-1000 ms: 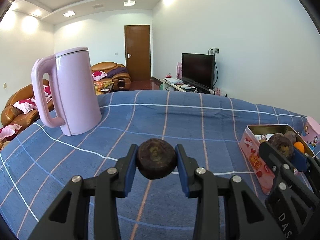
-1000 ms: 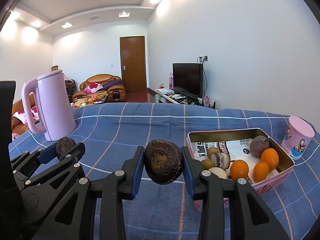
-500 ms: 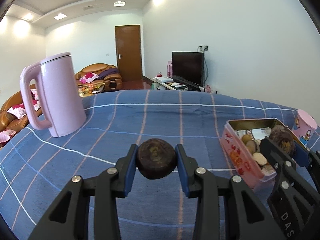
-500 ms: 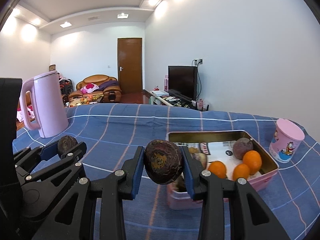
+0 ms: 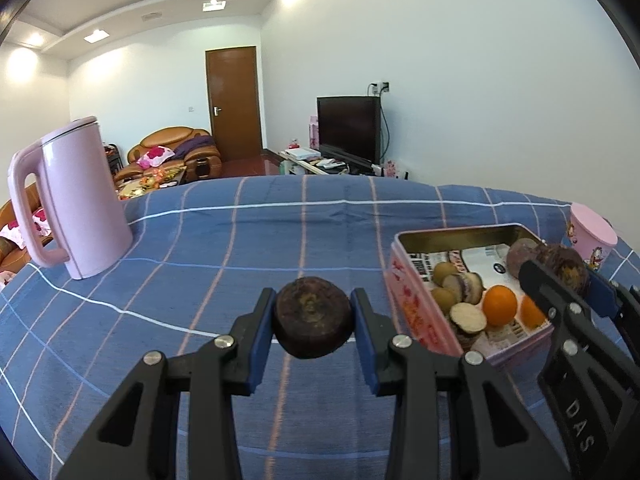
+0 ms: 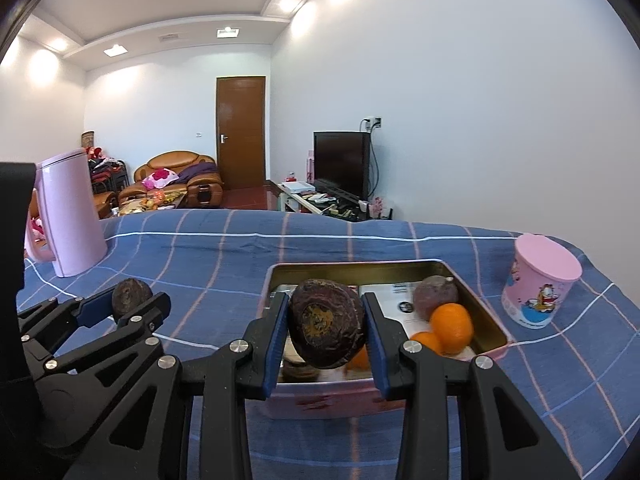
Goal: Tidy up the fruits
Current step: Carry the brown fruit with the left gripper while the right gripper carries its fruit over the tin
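My left gripper (image 5: pixel 313 322) is shut on a dark brown wrinkled fruit (image 5: pixel 312 320), held above the blue checked cloth left of the pink tin (image 5: pixel 416 312). My right gripper (image 6: pixel 326 334) is shut on a second dark wrinkled fruit (image 6: pixel 326 332) and holds it above the near end of the tin (image 6: pixel 486 320). The tin holds oranges (image 6: pixel 452 322), a purple fruit (image 6: pixel 435 296), kiwis (image 5: pixel 446 272) and cut pieces. The right gripper shows in the left wrist view (image 5: pixel 564 276); the left gripper shows in the right wrist view (image 6: pixel 130 300).
A tall pink kettle (image 5: pixel 76 200) stands at the table's left. A pink cartoon cup (image 6: pixel 538 280) stands right of the tin. The blue checked tablecloth (image 5: pixel 280 232) covers the table. A sofa, door and TV lie beyond the far edge.
Both grippers have moved right with their fruits. The tin has come closer in both views, and the right gripper's fruit now hangs over its near end.
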Motion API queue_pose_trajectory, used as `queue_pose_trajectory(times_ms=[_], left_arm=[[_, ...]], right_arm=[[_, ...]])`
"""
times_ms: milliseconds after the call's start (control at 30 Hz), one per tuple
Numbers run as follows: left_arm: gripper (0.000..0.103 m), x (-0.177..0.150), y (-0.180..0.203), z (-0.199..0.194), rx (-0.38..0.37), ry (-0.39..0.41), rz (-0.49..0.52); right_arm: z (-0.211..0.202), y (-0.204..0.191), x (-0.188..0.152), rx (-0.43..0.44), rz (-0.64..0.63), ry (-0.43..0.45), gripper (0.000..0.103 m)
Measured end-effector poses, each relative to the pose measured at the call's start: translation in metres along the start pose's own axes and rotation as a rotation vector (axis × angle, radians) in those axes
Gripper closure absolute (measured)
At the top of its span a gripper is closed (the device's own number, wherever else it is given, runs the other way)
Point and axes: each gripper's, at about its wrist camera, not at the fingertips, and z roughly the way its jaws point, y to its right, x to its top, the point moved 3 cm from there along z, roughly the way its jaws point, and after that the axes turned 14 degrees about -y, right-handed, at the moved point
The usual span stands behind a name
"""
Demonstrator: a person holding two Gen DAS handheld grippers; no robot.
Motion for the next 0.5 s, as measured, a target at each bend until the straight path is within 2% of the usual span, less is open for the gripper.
queue_pose_trajectory(times_ms=[500], left_arm=[[0.064, 0.005, 0.059, -0.001, -0.078, 0.017, 0.065]], right_arm=[[0.005, 0.057, 0.006, -0.11, 0.033, 0.015, 0.065]])
